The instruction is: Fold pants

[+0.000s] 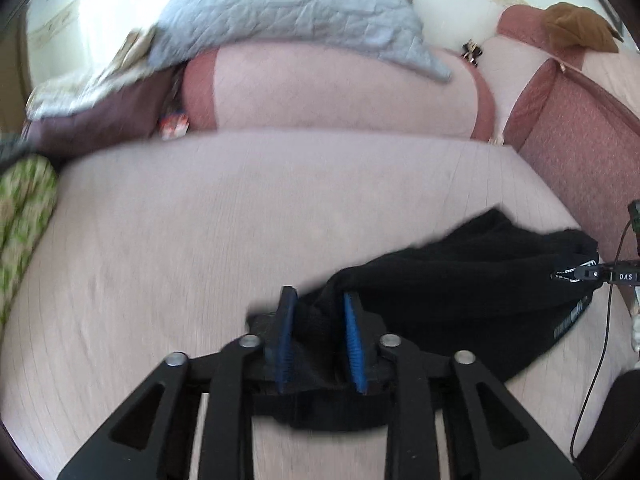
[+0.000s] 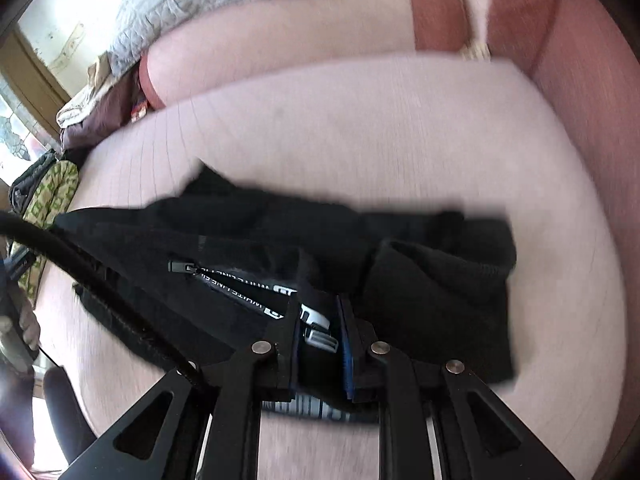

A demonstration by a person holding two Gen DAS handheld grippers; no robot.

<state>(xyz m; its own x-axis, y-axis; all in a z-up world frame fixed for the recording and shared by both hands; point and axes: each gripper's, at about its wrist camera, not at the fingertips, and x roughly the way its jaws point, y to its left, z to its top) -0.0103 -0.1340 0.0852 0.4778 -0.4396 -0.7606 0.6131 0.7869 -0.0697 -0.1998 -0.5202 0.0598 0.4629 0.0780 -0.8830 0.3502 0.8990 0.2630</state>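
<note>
Black pants (image 1: 460,280) lie bunched on the pale pink sofa seat (image 1: 200,220), with white lettering along a zipped pocket (image 2: 224,280). My left gripper (image 1: 318,304) is closed on a fold of the black fabric at the pants' left end. My right gripper (image 2: 318,308) is closed on the fabric by the lettered waistband; it also shows at the right edge of the left wrist view (image 1: 592,274). The pants (image 2: 420,280) hang slack between the two grippers, partly resting on the seat.
A pink back cushion (image 1: 320,92) stands behind the seat, with a grey quilted blanket (image 1: 280,8) draped over it. A red armrest (image 1: 572,140) is at the right. A green patterned cloth (image 1: 24,208) lies at the left. A black cable (image 2: 100,276) crosses the right wrist view.
</note>
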